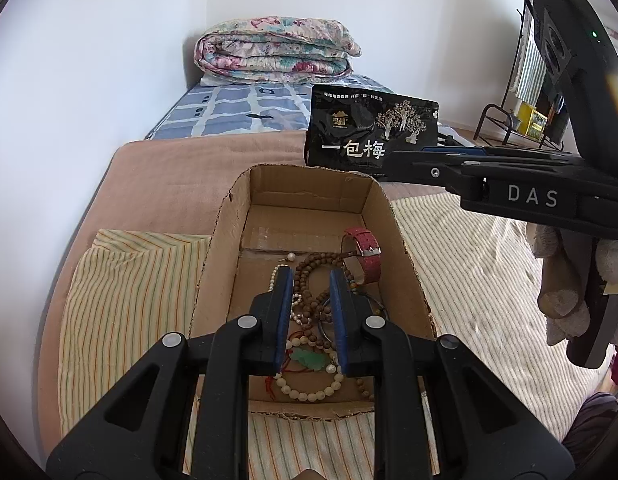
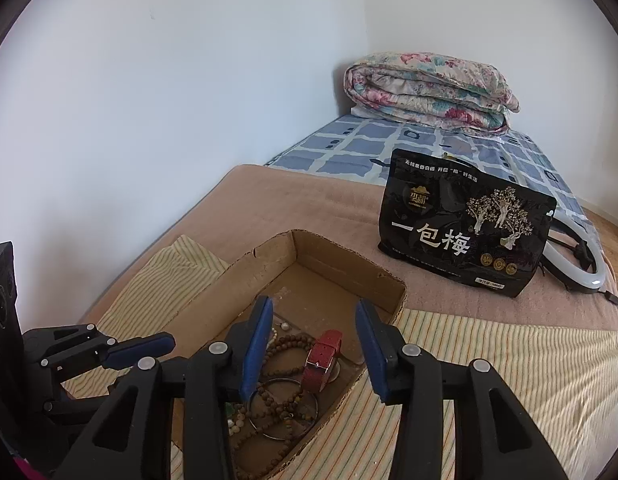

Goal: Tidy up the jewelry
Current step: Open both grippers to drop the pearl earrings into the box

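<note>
An open cardboard box (image 1: 225,248) on the bed holds the jewelry. In it lie a red watch strap (image 1: 363,254), a long brown bead strand (image 1: 309,276), a white bead bracelet (image 1: 309,391), a green pendant (image 1: 307,360) and a thin metal bangle (image 2: 283,408). My left gripper (image 1: 310,280) hovers over the near half of the box, jaws a narrow gap apart, nothing pinched. The right gripper (image 2: 315,316) stands open above the red strap (image 2: 323,360), clear of it. From the left wrist view the right gripper (image 1: 393,166) reaches in over the box's far right corner.
A black snack bag (image 2: 465,232) stands just behind the box. A folded floral quilt (image 2: 425,92) lies at the bed's far end, and a ring light (image 2: 589,268) lies behind the bag. Striped cloth (image 1: 129,300) lies under the box. A white wall runs along the left.
</note>
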{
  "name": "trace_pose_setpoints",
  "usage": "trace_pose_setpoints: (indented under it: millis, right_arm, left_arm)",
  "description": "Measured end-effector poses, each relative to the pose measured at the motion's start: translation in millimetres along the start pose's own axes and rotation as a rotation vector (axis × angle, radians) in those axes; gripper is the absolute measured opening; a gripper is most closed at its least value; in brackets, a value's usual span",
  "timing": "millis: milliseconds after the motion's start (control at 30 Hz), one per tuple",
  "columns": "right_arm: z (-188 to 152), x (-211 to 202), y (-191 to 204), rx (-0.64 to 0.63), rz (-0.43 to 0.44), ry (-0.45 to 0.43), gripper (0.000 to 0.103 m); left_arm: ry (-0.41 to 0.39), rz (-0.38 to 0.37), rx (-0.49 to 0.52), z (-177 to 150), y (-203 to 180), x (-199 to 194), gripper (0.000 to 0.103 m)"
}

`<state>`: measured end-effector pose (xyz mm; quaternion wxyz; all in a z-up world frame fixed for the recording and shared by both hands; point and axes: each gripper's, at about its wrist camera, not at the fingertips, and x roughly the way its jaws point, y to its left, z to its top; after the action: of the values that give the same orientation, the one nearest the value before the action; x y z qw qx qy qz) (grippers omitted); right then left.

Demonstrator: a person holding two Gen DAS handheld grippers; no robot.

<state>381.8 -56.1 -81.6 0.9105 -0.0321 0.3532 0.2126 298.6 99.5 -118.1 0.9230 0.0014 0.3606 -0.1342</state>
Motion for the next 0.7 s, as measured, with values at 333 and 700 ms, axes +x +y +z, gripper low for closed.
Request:
trace_pose_setpoints:
  millis: [333,700]
  right_arm:
    - [-3,-45,8,-0.026,-0.022,-0.039,0.046]
    - [-18,-117,20,-0.069,-0.048,-0.105,0.054]
  left_arm:
    - [-0.042,0.015,-0.003,0,-13,-35,0.018]
    - [-0.103,0.049,0.036,-5,-49,-96,0.018]
